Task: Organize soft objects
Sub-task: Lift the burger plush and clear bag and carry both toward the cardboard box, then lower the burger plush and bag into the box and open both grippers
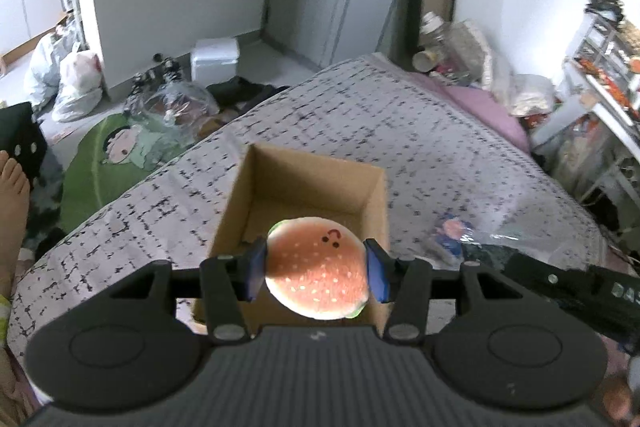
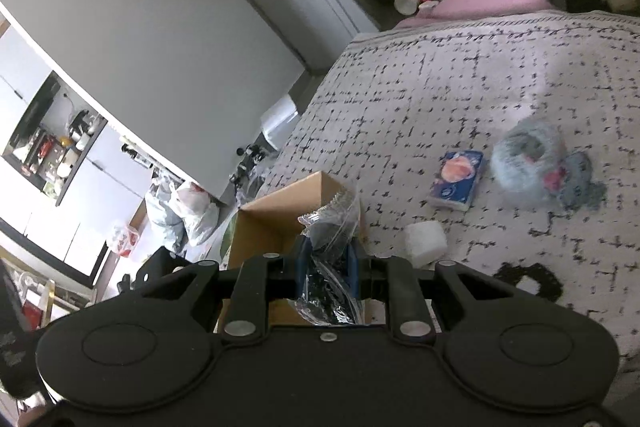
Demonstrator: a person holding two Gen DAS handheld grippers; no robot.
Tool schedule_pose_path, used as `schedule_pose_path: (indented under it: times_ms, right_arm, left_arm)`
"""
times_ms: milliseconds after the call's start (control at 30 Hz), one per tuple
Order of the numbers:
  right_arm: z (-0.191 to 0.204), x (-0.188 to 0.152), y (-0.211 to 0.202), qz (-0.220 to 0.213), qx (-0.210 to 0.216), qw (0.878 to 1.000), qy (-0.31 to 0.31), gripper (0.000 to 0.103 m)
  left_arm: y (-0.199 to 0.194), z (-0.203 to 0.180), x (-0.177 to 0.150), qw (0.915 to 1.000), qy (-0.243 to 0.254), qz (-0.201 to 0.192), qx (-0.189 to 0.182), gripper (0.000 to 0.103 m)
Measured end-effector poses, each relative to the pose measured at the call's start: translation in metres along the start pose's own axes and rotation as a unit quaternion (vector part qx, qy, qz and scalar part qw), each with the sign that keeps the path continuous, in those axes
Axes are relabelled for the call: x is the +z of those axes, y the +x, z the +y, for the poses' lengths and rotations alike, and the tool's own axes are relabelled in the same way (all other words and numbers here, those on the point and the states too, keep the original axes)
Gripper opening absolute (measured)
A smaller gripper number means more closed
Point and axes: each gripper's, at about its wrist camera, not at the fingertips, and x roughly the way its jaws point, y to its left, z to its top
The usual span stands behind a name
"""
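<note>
Left gripper (image 1: 316, 269): you have its 2 blue pads (image 1: 256, 273) pressed against the sides of the burger plush (image 1: 318, 267), so it is clamped on that toy.
Burger plush: round, orange bun with pale seed dots and a small drawn face, a green edge showing at its top left and bottom right; you hold it over the near end of the cardboard box (image 1: 376, 195).
Cardboard box: open-topped, brown, sitting on the bedspread (image 1: 420, 131); in the left wrist view what shows of its floor looks bare.
Right gripper (image 2: 326, 263): your 2 blue fingers (image 2: 303, 259) sit close together, pinching a clear plastic bag (image 2: 332, 227) with something dark inside; what the dark thing is cannot be told.
Plastic bag: crinkled, sticking up between the fingers, in front of the box's right side (image 2: 280, 215).
White foam cube (image 2: 425, 242): lies on the bedspread just right of the box.
Tissue pack (image 2: 457, 179): blue with a pink picture, farther right and beyond the cube.
Grey fluffy ring (image 2: 528, 159): right of the tissue pack, blurred, touching a grey soft piece with a pink spot.
Black ring shape (image 2: 528, 281): near right, lying on the bedspread.
Bedspread: pale with black grid dashes, under all of these.
</note>
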Motion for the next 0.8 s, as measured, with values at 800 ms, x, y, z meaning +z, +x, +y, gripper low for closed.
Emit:
schedule_pose_path:
  times_ms: [800]
  right_arm:
    - [0.05, -0.021, 0.095, 0.065, -0.005, 0.996, -0.062, 0.021]
  left_arm:
    - [0.085, 0.047, -0.013, 0.9955, -0.042, 0.085, 0.009, 0.058]
